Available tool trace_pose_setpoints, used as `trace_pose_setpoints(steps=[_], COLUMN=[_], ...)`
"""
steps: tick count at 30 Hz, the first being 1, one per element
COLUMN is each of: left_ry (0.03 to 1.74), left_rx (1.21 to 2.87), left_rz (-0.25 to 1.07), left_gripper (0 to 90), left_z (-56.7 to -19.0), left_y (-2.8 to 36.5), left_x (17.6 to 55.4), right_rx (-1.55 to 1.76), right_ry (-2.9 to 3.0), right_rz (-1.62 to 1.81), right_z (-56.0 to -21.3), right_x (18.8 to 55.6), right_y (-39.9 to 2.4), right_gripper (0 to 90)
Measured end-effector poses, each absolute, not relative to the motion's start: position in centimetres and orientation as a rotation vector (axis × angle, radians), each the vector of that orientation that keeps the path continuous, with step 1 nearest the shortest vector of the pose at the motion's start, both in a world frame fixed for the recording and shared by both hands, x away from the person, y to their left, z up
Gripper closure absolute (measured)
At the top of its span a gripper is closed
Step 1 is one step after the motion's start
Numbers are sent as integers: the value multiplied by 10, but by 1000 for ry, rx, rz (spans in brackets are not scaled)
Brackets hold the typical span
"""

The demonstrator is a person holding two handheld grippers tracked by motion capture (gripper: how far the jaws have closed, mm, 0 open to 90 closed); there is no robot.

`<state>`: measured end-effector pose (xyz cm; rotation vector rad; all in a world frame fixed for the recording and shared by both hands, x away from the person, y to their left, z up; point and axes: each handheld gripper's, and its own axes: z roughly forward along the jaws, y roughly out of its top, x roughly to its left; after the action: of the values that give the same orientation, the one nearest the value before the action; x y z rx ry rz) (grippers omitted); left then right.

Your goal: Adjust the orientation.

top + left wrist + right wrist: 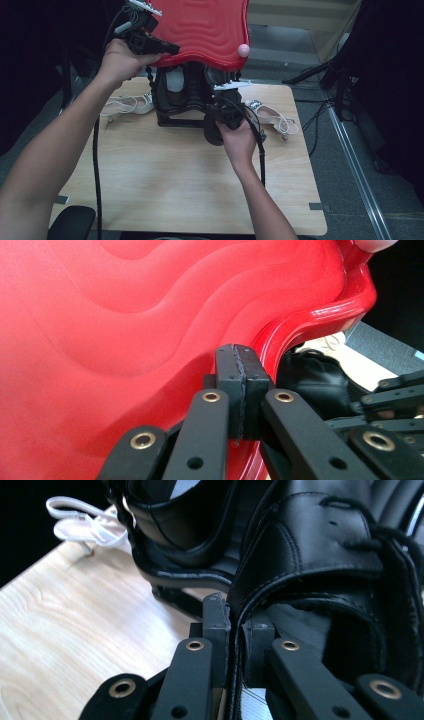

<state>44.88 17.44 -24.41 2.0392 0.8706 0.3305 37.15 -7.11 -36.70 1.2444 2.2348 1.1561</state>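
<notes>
A red wavy lid [205,27] [125,340] is lifted and tilted over a black holder [175,120] with two black shoes in it. My left gripper [170,49] [241,390] is at the lid's lower rim, its pads pressed together on that edge. Below it, my right gripper [215,102] [234,625] is shut on the leather collar of the right black shoe [216,76] [310,555]. The other black shoe [175,85] [175,525] stands beside it, with a pale insole showing.
One white strappy sandal [127,105] [80,522] lies left of the holder, and another [272,117] lies to its right. The wooden table [165,175] stretches toward me. A pink knob [243,50] sits on the lid's corner. Dark stands and cables line the right side.
</notes>
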Motion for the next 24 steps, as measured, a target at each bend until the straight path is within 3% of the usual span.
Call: trace_pose_setpoints(steps=[16,24], left_ry=[869,874], left_rx=[2041,2031], left_rz=[335,341], left_gripper=[900,900], left_z=[-244,-245], left_y=[175,175], left_x=[448,447], right_rx=[1252,1287], right_ry=[2130,2176], right_rz=[1176,1237], right_z=[-381,-388], right_x=[410,417], right_y=[-44,-44], right_gripper=[829,698])
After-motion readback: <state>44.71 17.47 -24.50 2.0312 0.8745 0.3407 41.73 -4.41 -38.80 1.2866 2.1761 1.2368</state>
